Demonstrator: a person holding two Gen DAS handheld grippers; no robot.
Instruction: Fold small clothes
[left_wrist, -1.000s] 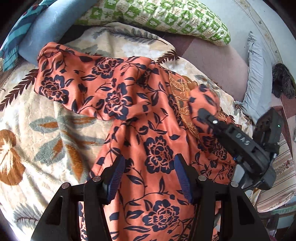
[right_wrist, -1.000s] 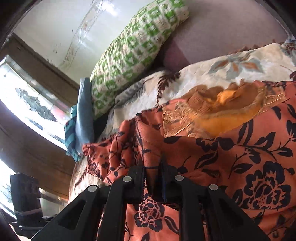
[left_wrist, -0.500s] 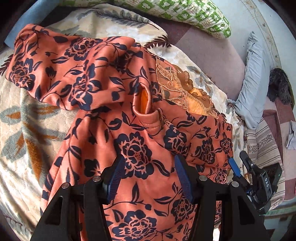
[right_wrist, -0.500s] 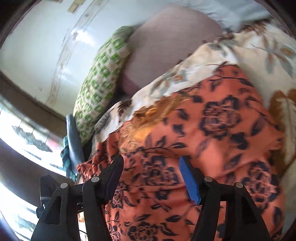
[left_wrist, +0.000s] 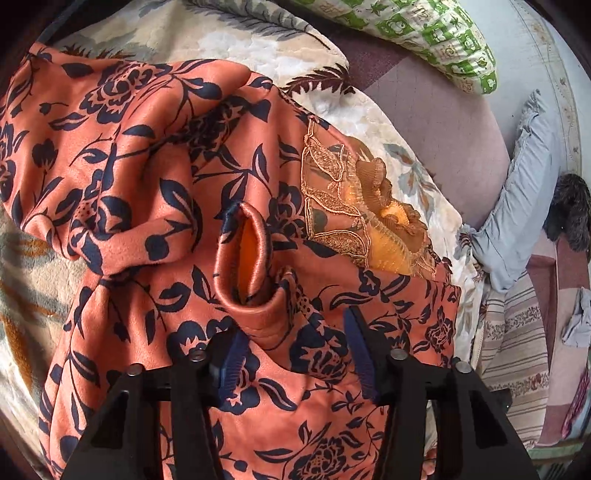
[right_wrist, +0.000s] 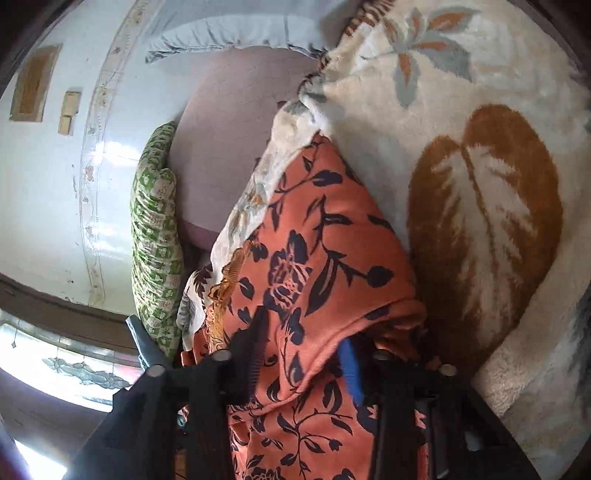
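An orange garment with a dark blue flower print (left_wrist: 155, 192) lies rumpled on a cream leaf-patterned blanket (left_wrist: 258, 48). It has a gold lace collar (left_wrist: 354, 218) and a curled sleeve cuff (left_wrist: 245, 258) at the middle. My left gripper (left_wrist: 295, 354) is open and empty, just above the cloth below the cuff. In the right wrist view the garment (right_wrist: 325, 240) lies between the fingers of my open right gripper (right_wrist: 306, 354). The jaws stand apart with cloth draped over them.
A green-and-white patterned pillow (left_wrist: 424, 33) lies at the back, also in the right wrist view (right_wrist: 155, 236). A grey-blue pillow (left_wrist: 517, 206) and a striped cloth (left_wrist: 513, 354) are at the right. The blanket's brown leaf pattern (right_wrist: 487, 221) spreads right of the garment.
My right gripper opened, let go of the garment fold and swung round to the garment's edge. My left gripper moved forward towards the cuff and stayed open. The sleeve now lies folded across.
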